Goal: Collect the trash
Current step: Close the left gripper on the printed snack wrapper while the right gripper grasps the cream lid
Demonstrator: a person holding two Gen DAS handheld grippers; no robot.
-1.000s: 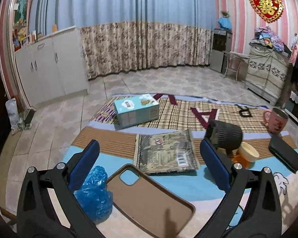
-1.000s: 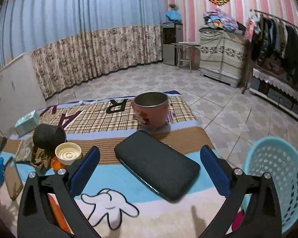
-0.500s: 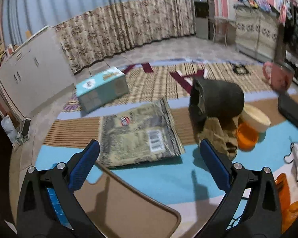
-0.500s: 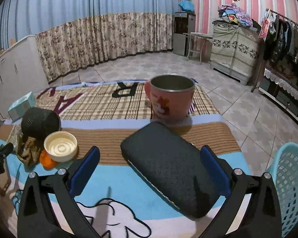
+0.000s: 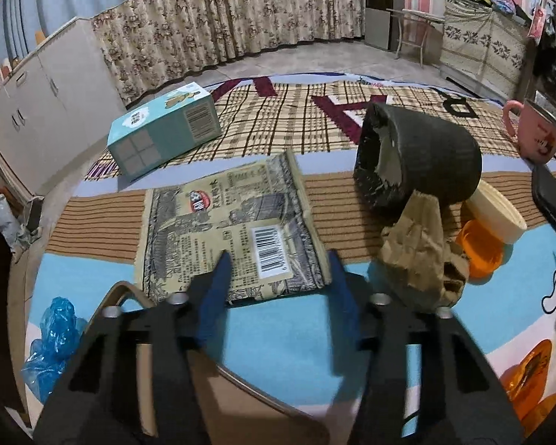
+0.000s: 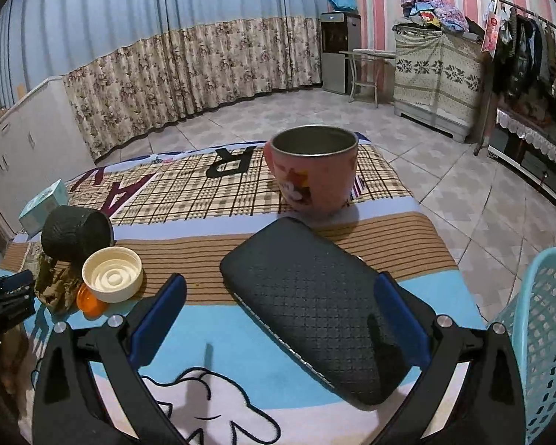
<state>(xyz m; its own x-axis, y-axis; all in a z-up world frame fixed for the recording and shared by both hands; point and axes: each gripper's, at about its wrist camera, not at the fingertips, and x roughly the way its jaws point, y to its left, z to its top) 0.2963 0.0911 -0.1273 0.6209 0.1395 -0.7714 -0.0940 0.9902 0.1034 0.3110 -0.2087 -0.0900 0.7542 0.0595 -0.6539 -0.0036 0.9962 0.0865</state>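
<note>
Blue-padded jaws of the left gripper (image 5: 278, 278) are closing over the near edge of a flat printed snack wrapper (image 5: 233, 230) that lies on the cloth-covered table (image 5: 285, 337); the pads flank its barcode corner, but whether they press it yet cannot be told. Beneath that gripper lies a brown phone case (image 5: 233, 400), and to its left a crumpled blue plastic bag (image 5: 52, 337). Just right of the wrapper sits a crumpled brown paper scrap (image 5: 422, 256), touching an overturned black cup (image 5: 419, 155), with a cream lid (image 5: 495, 211) leaning over an orange lid (image 5: 482, 244) beside them. Farther back a teal tissue box (image 5: 166, 129) rests on the plaid part of the cloth. The right gripper (image 6: 278, 315) hangs with its jaws spread wide and empty on either side of a black quilted pouch (image 6: 315, 311). Behind the pouch stands a pink mug (image 6: 315, 170). A light blue plastic basket (image 6: 541, 337) stands at the table's right edge, on the tiled floor (image 6: 463, 185).
</note>
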